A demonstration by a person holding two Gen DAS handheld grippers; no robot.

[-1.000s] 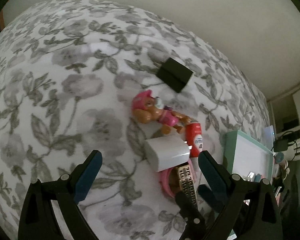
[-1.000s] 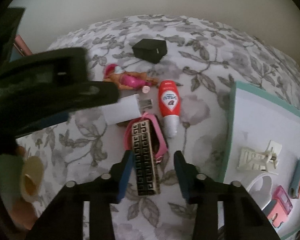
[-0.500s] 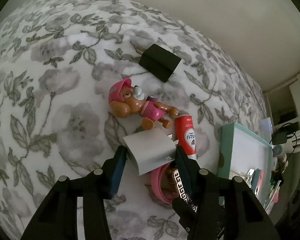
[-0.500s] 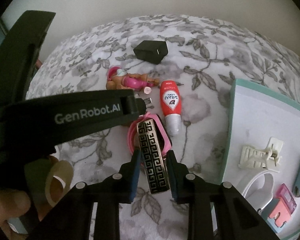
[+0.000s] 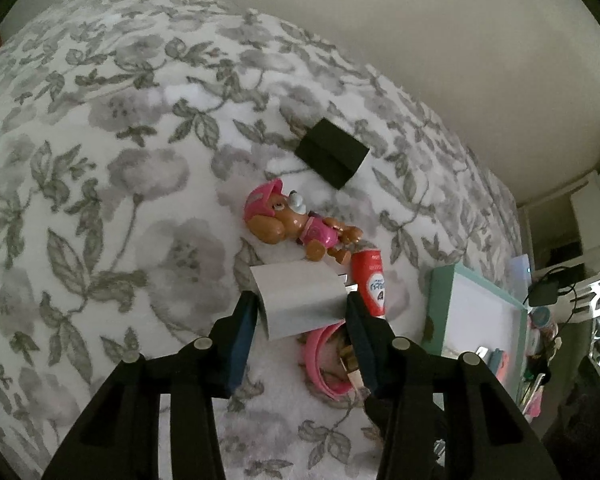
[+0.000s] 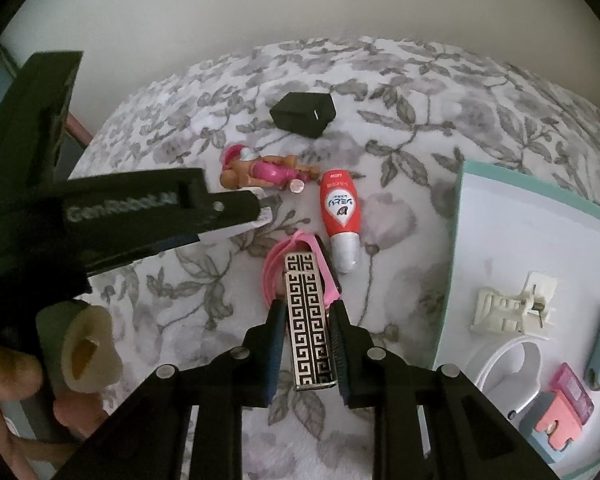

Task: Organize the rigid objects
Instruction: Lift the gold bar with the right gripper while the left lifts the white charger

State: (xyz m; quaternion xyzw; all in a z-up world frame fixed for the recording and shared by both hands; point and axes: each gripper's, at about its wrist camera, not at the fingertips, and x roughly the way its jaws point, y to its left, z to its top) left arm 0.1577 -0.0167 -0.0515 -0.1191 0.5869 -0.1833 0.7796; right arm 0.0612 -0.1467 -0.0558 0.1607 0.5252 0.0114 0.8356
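Observation:
My left gripper (image 5: 300,310) is shut on a white charger block (image 5: 298,298), held just above the floral bedspread. My right gripper (image 6: 306,316) is shut on a gold-and-black patterned rectangular case (image 6: 306,320), which lies over a pink band (image 6: 278,264). A toy dog in a pink outfit (image 5: 296,226) lies beyond the charger, and it shows in the right wrist view (image 6: 264,172) too. A red and silver tube (image 6: 340,220) lies beside the band. A black charger block (image 5: 332,156) sits farther back.
A teal-rimmed white tray (image 6: 460,208) stands at the right with a white clip (image 6: 504,306), a white ring and small coloured items in it. The left gripper's body (image 6: 120,216) fills the left side of the right wrist view. A wall lies behind the bed.
My left gripper moved forward and closed on the white charger, then lifted it slightly. My right gripper closed on the patterned case.

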